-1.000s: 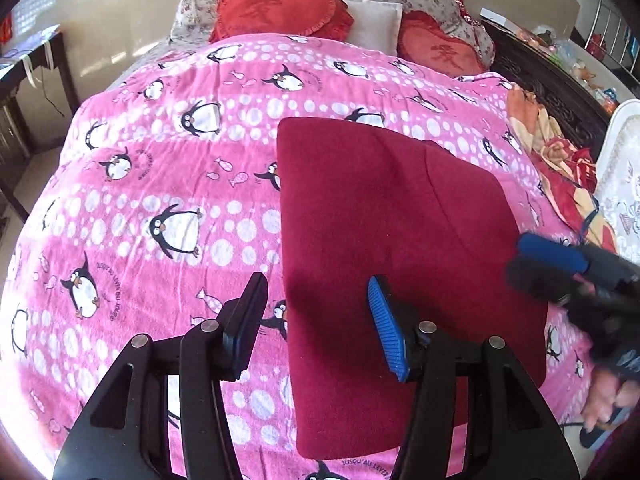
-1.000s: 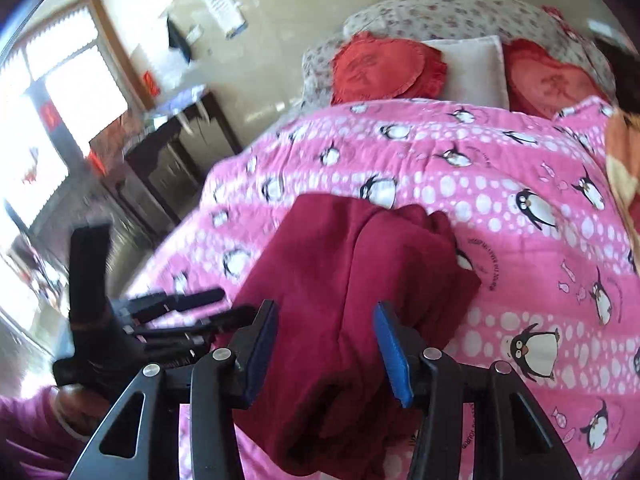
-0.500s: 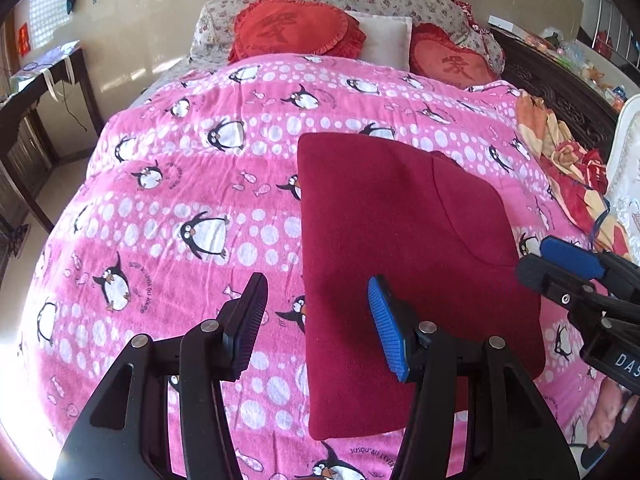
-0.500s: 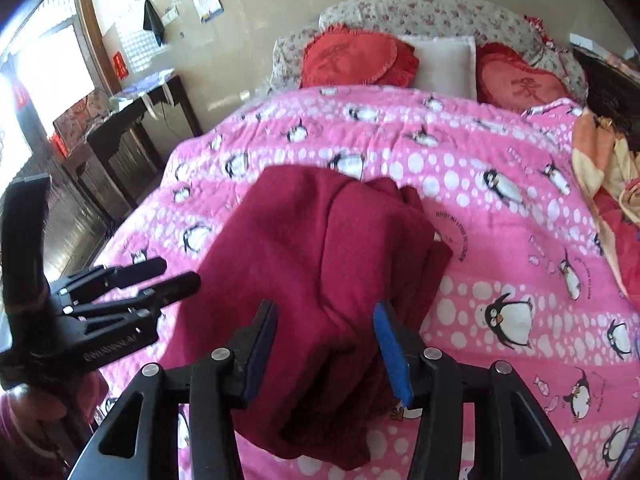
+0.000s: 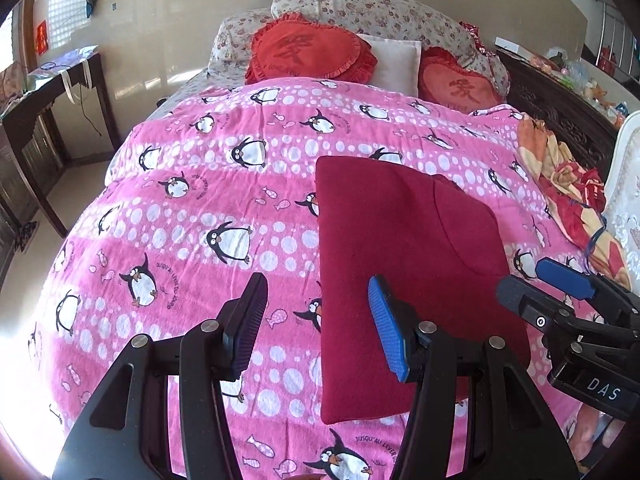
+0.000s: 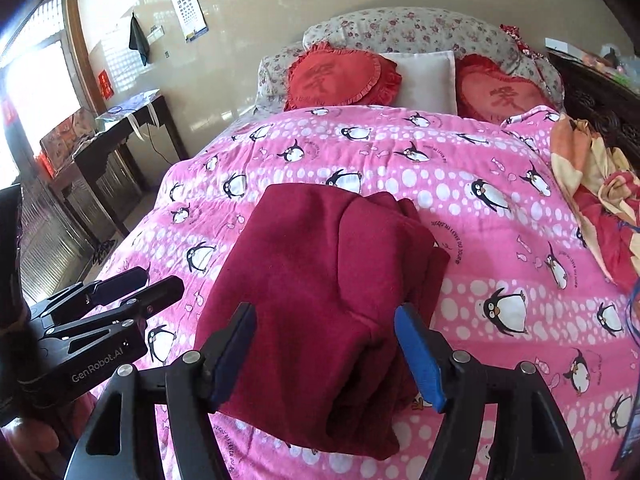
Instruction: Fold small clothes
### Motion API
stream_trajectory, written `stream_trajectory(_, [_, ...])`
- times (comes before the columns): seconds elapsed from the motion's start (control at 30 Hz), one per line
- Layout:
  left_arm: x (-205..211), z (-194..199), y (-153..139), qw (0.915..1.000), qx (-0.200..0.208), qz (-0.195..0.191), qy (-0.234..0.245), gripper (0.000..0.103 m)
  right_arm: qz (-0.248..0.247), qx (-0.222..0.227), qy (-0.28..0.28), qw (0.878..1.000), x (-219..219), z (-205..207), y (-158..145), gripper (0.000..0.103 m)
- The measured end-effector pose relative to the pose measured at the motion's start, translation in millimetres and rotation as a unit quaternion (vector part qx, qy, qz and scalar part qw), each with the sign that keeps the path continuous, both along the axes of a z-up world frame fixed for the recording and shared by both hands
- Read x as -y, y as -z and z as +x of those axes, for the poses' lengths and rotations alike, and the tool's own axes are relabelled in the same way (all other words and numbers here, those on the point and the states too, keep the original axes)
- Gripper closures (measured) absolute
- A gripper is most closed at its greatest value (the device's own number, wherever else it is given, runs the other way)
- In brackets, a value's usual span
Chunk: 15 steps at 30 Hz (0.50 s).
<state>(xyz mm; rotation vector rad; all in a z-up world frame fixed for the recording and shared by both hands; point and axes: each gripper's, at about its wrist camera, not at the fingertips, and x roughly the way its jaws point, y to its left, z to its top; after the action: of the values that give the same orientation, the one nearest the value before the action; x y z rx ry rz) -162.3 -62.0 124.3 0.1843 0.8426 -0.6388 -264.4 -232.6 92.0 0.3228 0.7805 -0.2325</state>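
Tongs (image 5: 318,322) (image 6: 326,350) agape, seemingly empty.

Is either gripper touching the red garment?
Cannot tell. Both wrist views show the left gripper and right gripper open and empty over the red garment, but fingertip clearance isn't plain.

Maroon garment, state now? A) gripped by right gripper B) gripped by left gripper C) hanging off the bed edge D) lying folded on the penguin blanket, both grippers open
D: the maroon garment lies folded on the penguin blanket, with the left gripper and right gripper both open and holding nothing.
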Motion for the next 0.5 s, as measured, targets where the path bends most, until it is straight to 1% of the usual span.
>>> stream_trajectory(0.27, [1.4,-5.8,-2.3,1.0000,0.007,0.000,0.004,0.050,0.003,-0.005,0.001,1.000,-2.2,-1.4,0.3,0.034])
stream_trajectory(0.5, [3.0,-7.5,-2.0,1.0000,0.008,0.001,0.004,0.050,0.010,0.000,0.005,1.000,1.1,-3.0,-0.4,0.034])
